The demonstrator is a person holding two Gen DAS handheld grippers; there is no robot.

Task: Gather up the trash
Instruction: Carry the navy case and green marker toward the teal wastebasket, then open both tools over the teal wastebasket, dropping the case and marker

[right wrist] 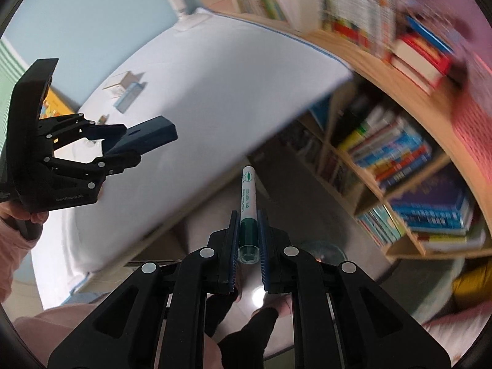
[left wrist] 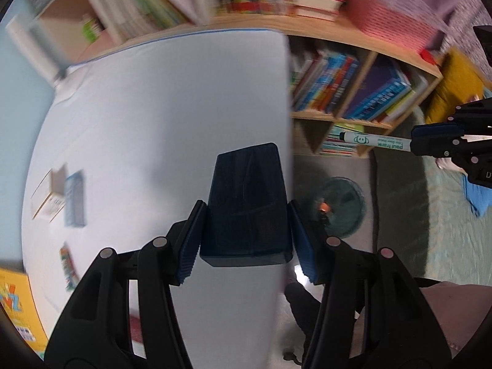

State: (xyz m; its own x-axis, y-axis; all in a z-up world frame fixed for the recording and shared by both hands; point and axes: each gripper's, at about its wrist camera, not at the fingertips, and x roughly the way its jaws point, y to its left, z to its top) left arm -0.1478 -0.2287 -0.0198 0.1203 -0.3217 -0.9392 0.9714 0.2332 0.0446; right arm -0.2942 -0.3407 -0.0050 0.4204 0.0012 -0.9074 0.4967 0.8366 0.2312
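My left gripper (left wrist: 246, 218) is shut on a dark blue box (left wrist: 247, 203) and holds it in the air at the right edge of a white table (left wrist: 172, 98). It also shows in the right wrist view (right wrist: 129, 147), with the box (right wrist: 153, 136) sticking out of it. My right gripper (right wrist: 249, 224) is shut on a green and white marker (right wrist: 248, 196) that points forward. In the left wrist view that gripper (left wrist: 430, 141) holds the marker (left wrist: 375, 141) at the right. A round dark green bin (left wrist: 344, 206) with some trash inside stands on the floor below.
A wooden bookshelf (left wrist: 363, 92) full of books stands behind the table. Small boxes (left wrist: 61, 196) and a colourful item (left wrist: 69, 266) lie on the table's left side. A yellow book (left wrist: 15, 304) is at the far left. A yellow cushion (left wrist: 458, 83) lies at the right.
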